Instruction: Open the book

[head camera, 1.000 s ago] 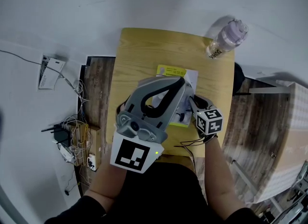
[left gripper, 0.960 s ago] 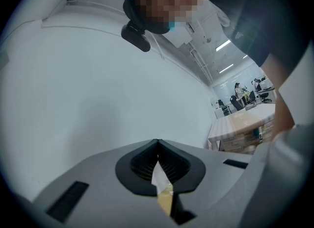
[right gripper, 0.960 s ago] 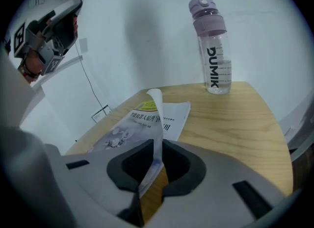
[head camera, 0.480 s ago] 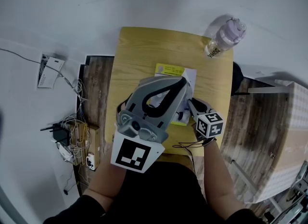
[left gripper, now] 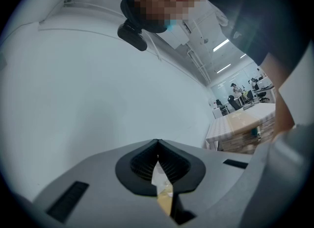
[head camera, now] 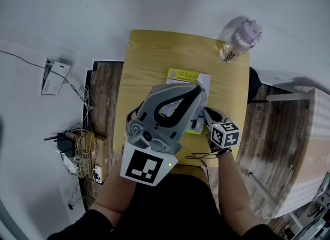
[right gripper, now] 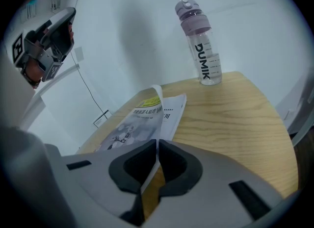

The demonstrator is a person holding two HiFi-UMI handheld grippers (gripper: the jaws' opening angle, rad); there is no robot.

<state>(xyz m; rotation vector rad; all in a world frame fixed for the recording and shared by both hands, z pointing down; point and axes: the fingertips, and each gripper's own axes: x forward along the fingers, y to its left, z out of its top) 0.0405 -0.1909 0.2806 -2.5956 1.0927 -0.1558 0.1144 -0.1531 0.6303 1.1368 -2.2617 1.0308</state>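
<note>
Overhead, left claw clenched empty, masking the book; right claw just closed onto its cover; bottle well apart.

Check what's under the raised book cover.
A white printed page shows beneath the cover, which the right gripper, its jaws having just been closing, pinches at its edge. The page's left part and anything below are covered.

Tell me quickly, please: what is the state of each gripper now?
Left gripper: shut, holding nothing.
Right gripper: its jaws have just been closing, and it is now shut on the book's cover.
</note>
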